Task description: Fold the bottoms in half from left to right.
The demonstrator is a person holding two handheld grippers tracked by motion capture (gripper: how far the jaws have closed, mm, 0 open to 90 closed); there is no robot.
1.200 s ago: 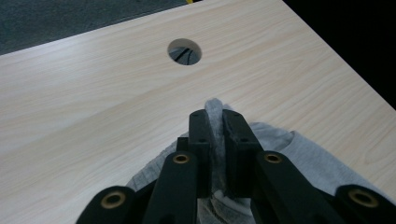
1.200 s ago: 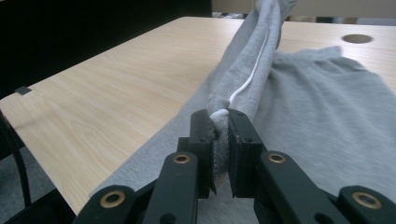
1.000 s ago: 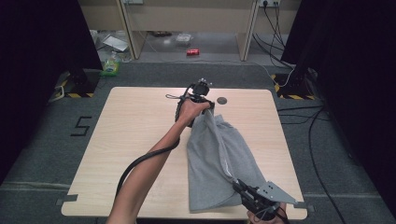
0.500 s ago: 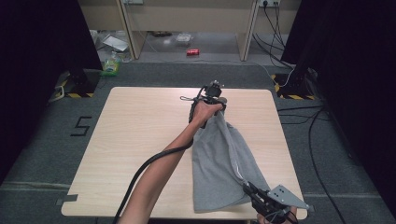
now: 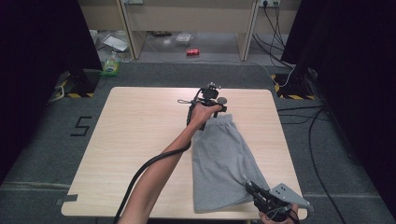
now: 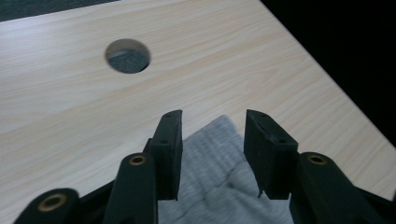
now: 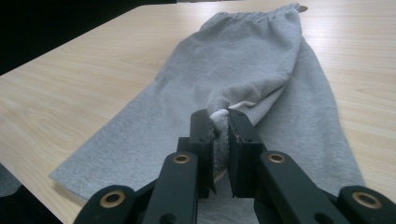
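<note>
Grey shorts [image 5: 224,158] lie stretched lengthwise on the right half of the wooden table [image 5: 140,126]. At their far end my left gripper [image 5: 217,107] hovers over the waistband corner. In the left gripper view its jaws [image 6: 212,116] have just been opening and stand apart, and the grey cloth [image 6: 219,186] lies below them, untouched by the pads. Near the table's front edge my right gripper [image 5: 248,185] is shut on a pinched fold of the shorts' hem [image 7: 218,116]. From there the cloth [image 7: 247,51] runs away towards the elastic waistband.
A round cable hole [image 5: 223,99] [image 6: 127,56] sits just beyond the left gripper. The table's right edge is close to the shorts. A cable trails along the left forearm. On the floor behind are a red can [image 5: 192,52], some litter and black stands.
The left gripper has opened and let go of the waistband after shifting a little to the right. The shorts now lie straighter. The right gripper moved slightly right, still holding the hem.
</note>
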